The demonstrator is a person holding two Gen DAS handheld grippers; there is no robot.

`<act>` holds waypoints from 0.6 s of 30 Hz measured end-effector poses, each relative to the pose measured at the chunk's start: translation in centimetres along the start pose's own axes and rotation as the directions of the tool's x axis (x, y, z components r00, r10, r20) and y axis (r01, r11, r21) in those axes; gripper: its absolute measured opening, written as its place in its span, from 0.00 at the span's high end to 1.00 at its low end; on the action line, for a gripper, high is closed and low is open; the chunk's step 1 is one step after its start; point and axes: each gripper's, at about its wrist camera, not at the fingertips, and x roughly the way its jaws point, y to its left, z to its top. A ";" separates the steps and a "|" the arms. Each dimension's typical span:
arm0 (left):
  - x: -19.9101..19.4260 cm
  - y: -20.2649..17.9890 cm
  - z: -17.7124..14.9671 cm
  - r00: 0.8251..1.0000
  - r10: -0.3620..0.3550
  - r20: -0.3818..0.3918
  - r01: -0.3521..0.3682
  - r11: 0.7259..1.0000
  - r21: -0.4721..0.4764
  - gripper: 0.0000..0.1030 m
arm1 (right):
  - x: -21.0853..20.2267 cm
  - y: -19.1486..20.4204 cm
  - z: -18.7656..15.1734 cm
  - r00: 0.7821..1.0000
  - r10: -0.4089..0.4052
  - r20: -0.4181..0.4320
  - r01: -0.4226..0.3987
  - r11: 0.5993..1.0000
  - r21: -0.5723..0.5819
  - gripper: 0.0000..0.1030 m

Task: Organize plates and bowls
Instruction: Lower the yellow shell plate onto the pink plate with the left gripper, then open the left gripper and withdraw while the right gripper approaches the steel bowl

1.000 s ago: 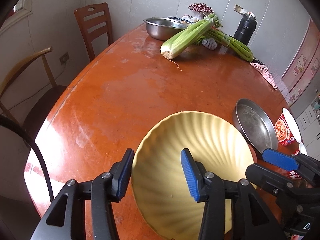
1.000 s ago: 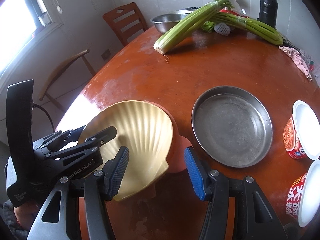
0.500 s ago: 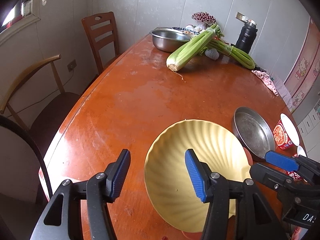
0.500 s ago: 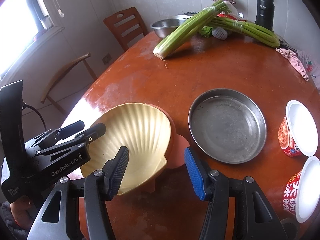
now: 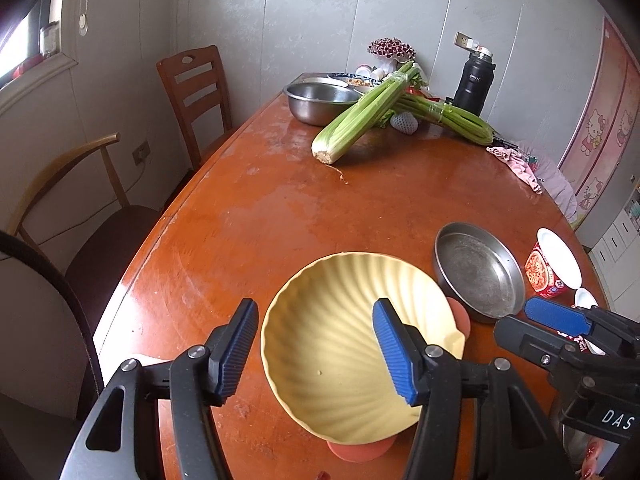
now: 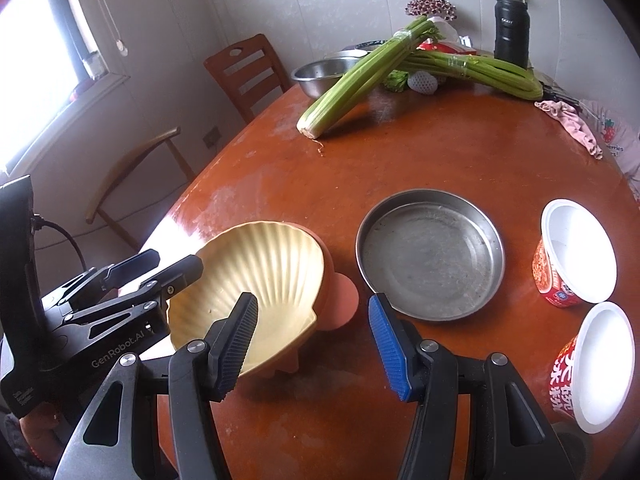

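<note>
A yellow shell-shaped bowl (image 5: 352,360) (image 6: 256,272) rests on an orange dish (image 5: 460,314) (image 6: 340,296) near the table's front edge. My left gripper (image 5: 315,308) (image 6: 160,264) hangs above the bowl's left rim. Its jaws are opening, one finger outside the rim and one over the hollow, neither pad pressing on it. My right gripper (image 6: 312,298) (image 5: 556,320) hovers open over the bowl's right edge and the orange dish, touching nothing. A round steel pan (image 5: 476,272) (image 6: 430,256) lies just right of the bowl.
Two instant-noodle cups (image 6: 572,256) (image 6: 596,364) stand right of the pan. Celery bunches (image 5: 360,120), a steel mixing bowl (image 5: 320,100), a black flask (image 5: 474,84) and a pink cloth (image 5: 516,160) fill the far end. Two chairs (image 5: 196,92) stand at the left.
Both grippers have lifted and drawn back from the yellow bowl, so more table shows. The left jaws stand wider than before. The bowl has stayed on the orange dish.
</note>
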 end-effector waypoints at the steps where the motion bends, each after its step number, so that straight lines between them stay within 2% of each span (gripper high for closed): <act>1: -0.2 -0.2 0.1 1.000 0.000 0.003 0.000 1.000 0.003 0.43 | -0.2 -0.1 0.0 1.000 0.001 0.003 -0.001 1.000 0.001 0.42; 18: -2.5 -4.7 0.5 0.999 -0.001 0.046 -0.001 0.998 0.055 0.42 | -4.5 -3.1 -0.7 0.998 0.016 0.067 -0.018 0.999 0.028 0.42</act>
